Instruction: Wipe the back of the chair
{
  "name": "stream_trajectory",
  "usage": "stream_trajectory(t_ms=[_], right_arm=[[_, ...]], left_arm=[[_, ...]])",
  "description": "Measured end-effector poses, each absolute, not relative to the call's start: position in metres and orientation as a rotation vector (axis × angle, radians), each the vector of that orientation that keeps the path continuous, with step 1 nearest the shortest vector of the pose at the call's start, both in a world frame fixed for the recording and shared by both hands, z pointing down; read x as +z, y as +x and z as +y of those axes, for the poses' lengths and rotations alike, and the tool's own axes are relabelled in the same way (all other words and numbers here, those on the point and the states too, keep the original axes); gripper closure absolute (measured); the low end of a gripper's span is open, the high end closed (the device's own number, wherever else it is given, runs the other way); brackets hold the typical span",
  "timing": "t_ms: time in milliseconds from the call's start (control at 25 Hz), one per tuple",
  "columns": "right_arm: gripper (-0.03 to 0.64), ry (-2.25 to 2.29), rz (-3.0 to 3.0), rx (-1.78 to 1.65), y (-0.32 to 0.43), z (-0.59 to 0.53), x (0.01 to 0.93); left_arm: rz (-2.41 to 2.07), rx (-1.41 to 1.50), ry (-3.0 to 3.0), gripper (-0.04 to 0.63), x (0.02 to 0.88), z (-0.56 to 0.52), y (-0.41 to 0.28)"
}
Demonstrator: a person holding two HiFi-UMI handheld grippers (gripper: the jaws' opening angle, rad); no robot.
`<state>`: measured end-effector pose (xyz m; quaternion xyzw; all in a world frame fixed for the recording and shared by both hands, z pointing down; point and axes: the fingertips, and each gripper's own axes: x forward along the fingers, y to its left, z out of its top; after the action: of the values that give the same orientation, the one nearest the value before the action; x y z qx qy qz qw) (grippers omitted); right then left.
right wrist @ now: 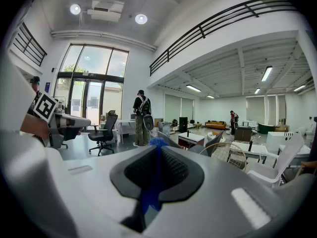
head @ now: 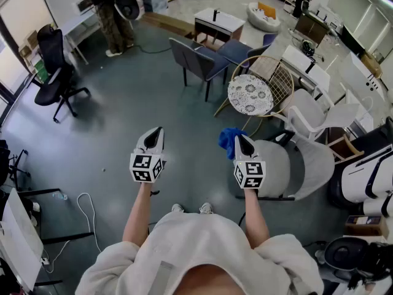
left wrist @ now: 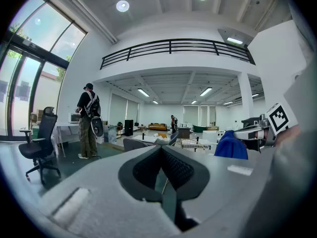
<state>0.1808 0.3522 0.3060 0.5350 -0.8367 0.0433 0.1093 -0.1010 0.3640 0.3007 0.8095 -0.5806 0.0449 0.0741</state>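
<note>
A grey swivel chair (head: 279, 165) with a pale mesh back (head: 318, 163) stands at my right, just beyond my right gripper. My right gripper (head: 239, 137) is shut on a blue cloth (head: 228, 139), which bunches out to the left of its tips. In the right gripper view the blue cloth (right wrist: 150, 185) runs as a strip between the closed jaws of that gripper (right wrist: 157, 146). My left gripper (head: 158, 130) hangs over the bare floor, well left of the chair, shut with nothing in it. The left gripper view shows its jaws (left wrist: 160, 148) meeting, with the blue cloth (left wrist: 230, 146) off to the right.
A wire chair with a patterned cushion (head: 251, 94) and a white chair (head: 314, 119) stand beyond the grey chair. Two dark blue chairs (head: 198, 59) and a small table (head: 218, 22) are farther off. A black office chair (head: 54, 66) is far left, and a person (head: 114, 14) stands at the back.
</note>
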Motion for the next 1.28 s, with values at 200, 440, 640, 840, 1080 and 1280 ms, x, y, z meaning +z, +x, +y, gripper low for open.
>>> stream_trajectory(t_ms=[200, 440, 640, 840, 1080, 1280], right_arm=[[0.594, 1.568, -2.460, 0.126, 0.178, 0.354, 0.306], [0.594, 1.572, -2.472, 0.130, 0.165, 0.354, 0.303], [0.592, 1.579, -2.463, 0.131, 0.154, 0.358, 0.304], [0.592, 1.599, -2.459, 0.139, 0.143, 0.360, 0.301], [0.592, 1.595, -2.474, 0.124, 0.122, 0.362, 0.303], [0.592, 1.596, -2.463, 0.117, 0.105, 0.362, 0.306]], left_arm=[[-1.741, 0.138, 2.431, 0.597, 0.297, 0.360, -0.106], [-1.721, 0.135, 2.438, 0.597, 0.298, 0.359, -0.112], [-1.700, 0.122, 2.449, 0.597, 0.299, 0.361, -0.120], [-1.681, 0.109, 2.464, 0.597, 0.297, 0.359, -0.129], [-1.652, 0.096, 2.488, 0.597, 0.303, 0.359, -0.143], [-1.643, 0.097, 2.494, 0.597, 0.306, 0.355, -0.160]])
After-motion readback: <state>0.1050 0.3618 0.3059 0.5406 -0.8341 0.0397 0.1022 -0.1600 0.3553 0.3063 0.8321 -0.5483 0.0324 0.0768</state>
